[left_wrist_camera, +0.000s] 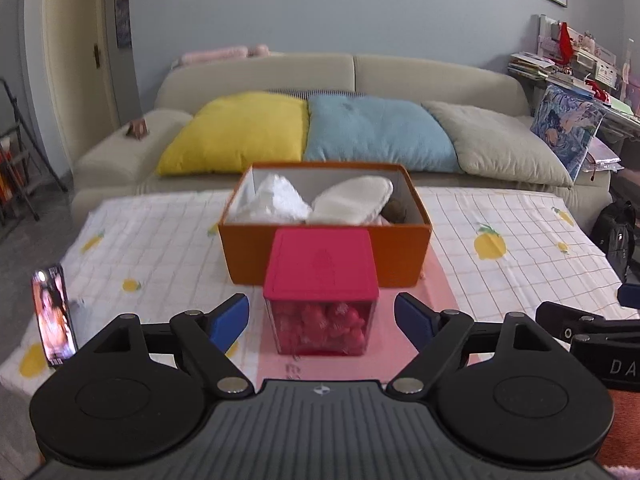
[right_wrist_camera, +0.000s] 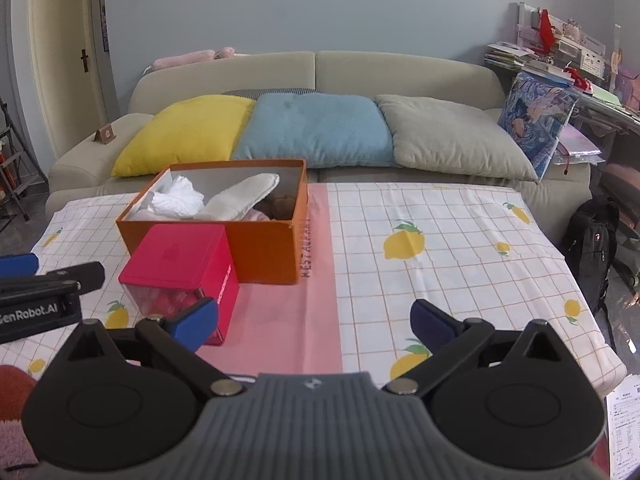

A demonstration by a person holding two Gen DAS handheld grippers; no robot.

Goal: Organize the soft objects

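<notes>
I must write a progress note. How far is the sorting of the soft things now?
Done: a white cloth, a white pad and a brown plush item lie inside the orange box. In hand: nothing; the left gripper and right gripper are open and empty. Left: no loose soft item shows on the tablecloth.

orange box [right_wrist_camera: 256, 250] w/ soft items | pink container [right_wrist_camera: 180, 268] touching its front-left | right gripper [right_wrist_camera: 314, 320] spread wide, empty, front-right of box

Both tongs, left [left_wrist_camera: 320, 322] and right [right_wrist_camera: 314, 326], gape wide, tilted downward, holding nothing.
</notes>
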